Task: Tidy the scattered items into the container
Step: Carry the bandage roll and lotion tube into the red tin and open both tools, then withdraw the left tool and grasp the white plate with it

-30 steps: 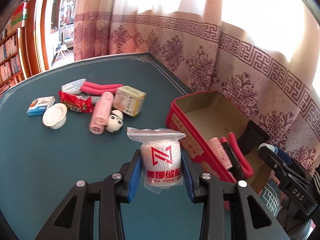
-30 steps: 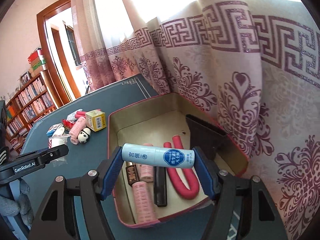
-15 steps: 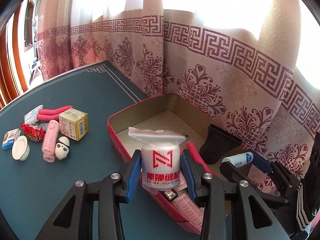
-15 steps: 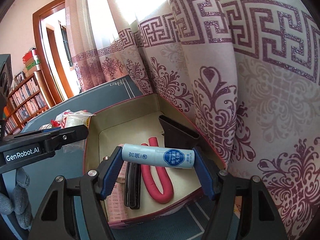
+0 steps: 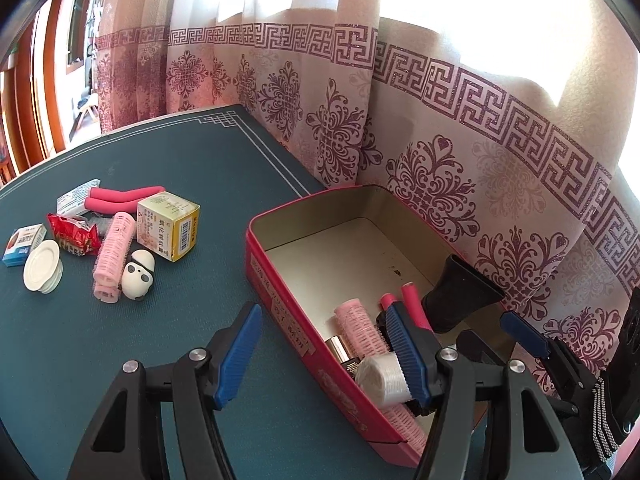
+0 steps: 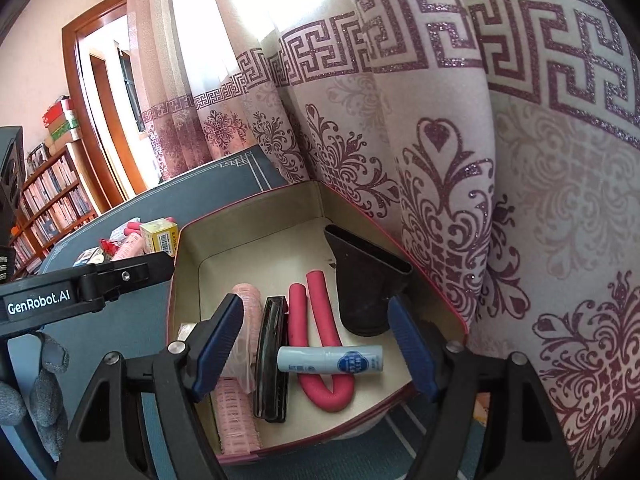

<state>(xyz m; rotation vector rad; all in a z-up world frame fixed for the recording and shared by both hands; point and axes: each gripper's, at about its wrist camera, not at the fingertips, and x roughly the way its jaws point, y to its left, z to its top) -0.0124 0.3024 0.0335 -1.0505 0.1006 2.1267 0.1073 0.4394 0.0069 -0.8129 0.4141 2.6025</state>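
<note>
Panda toy only in left view

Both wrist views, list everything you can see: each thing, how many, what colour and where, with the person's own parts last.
tin box: one, red outside, beige inside, on the table by the curtain
foam rods: red; one bent in the box, one on the table
hair rollers: pink; two in the box, one on the table
white roll in a bag: one, in the box's near corner
tube: one, pale blue, lying across the box's rod
black nozzle: one, in the box
black case: one, in the box
yellow carton, panda figure, white lid, red packet, blue packet: one each, on the table
table: dark teal
left tongs: opening, empty
right tongs: opening, empty
</note>
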